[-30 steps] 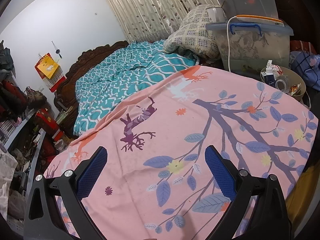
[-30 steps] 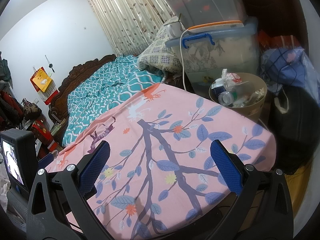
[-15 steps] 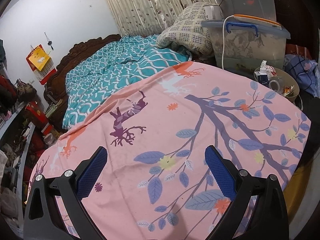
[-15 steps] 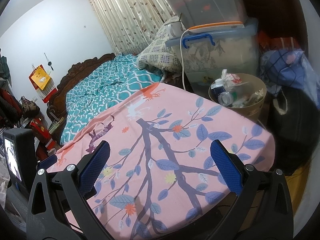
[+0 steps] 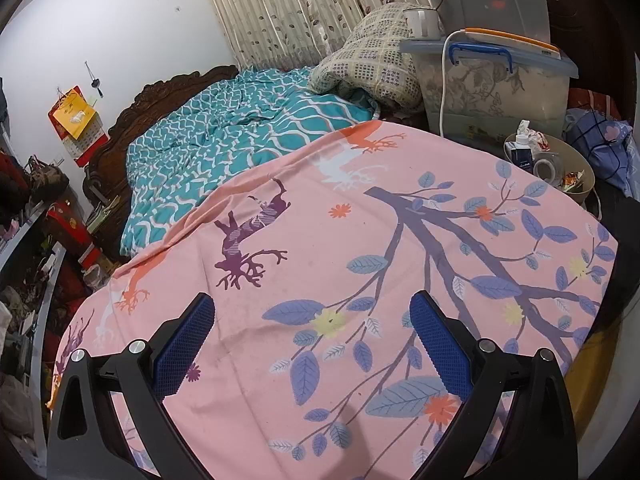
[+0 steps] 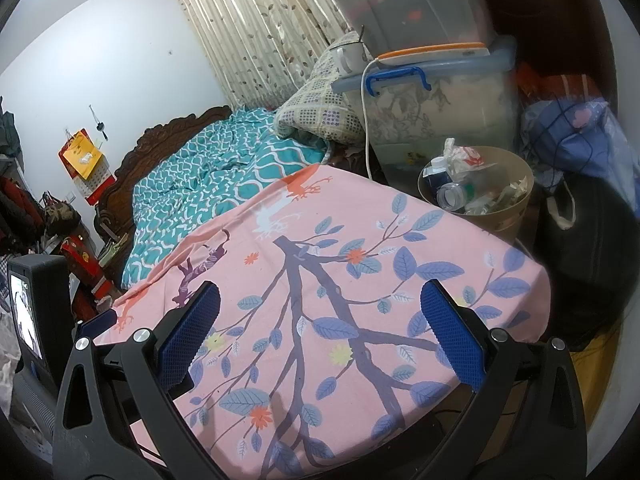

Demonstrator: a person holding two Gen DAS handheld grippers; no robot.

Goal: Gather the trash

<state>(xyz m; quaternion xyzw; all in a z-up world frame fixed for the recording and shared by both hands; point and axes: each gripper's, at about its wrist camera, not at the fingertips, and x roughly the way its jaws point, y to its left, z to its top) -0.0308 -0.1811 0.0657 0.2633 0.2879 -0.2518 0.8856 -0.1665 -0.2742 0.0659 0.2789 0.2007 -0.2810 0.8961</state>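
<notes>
A tan waste bin (image 6: 516, 216) stands past the far right corner of the bed, full of trash: a plastic bottle (image 6: 450, 196), crumpled wrappers (image 6: 460, 156) and paper. In the left wrist view the same bin (image 5: 586, 168) holds a tape roll (image 5: 546, 168) and a small box. My left gripper (image 5: 312, 332) hovers open over the pink leaf-print sheet (image 5: 360, 240), holding nothing. My right gripper (image 6: 320, 320) is also open and empty above that sheet (image 6: 320, 260), nearer the bin. No loose trash shows on the sheet.
A teal quilt (image 5: 224, 148) and a checked pillow (image 5: 372, 68) lie at the bed's far end. Clear storage boxes (image 6: 440, 108) with a white cable stack behind the bin. Dark bags (image 6: 584, 248) sit right; cluttered shelves (image 5: 36, 240) run along the left.
The left wrist view has drifted so the bed and bin sit lower and further left in frame. The right wrist view barely shifts. Both grippers stay open.
</notes>
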